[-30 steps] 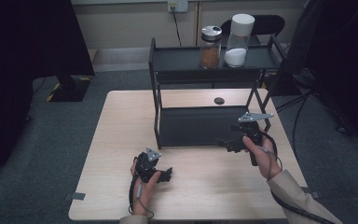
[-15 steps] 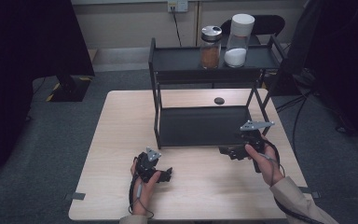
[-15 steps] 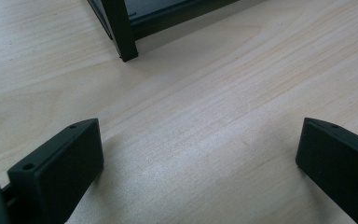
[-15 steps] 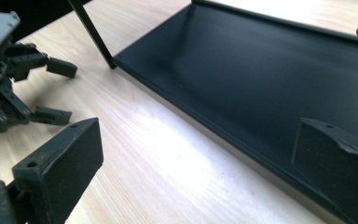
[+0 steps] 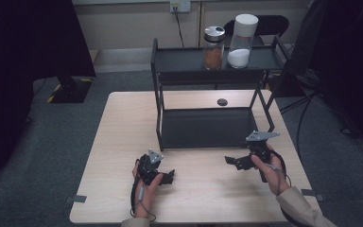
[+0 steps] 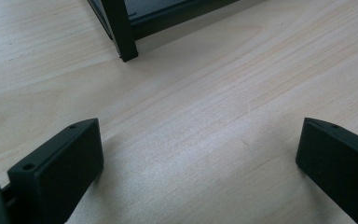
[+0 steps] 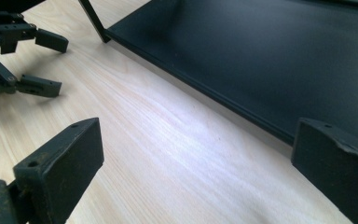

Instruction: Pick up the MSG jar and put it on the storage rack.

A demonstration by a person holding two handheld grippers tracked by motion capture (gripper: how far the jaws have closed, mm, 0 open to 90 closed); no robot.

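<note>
My left gripper [image 5: 170, 177] rests low on the wooden table [image 5: 123, 142] near its front edge, jaws pointing right. In the left gripper view its jaws [image 6: 198, 158] stand wide open over bare wood, with nothing between them. My right gripper [image 5: 230, 161] is held in front of the black two-tier rack [image 5: 203, 127], jaws pointing left. It is open and empty [image 7: 196, 163], close to the front lip of the rack's lower shelf [image 7: 261, 56]. The left gripper [image 7: 28, 60] also shows at the top left of the right gripper view.
On the rack's top shelf stand a silver-lidded jar of brown contents [image 5: 213, 42] and a taller white-lidded jar of white powder [image 5: 242, 35]. A small black disc [image 5: 222, 101] lies on the table behind the rack. The rack's front left leg [image 6: 121, 37] is just ahead of the left gripper.
The right gripper has drawn back from the rack toward the table's near edge and dropped a little. The left gripper has stayed where it was.
</note>
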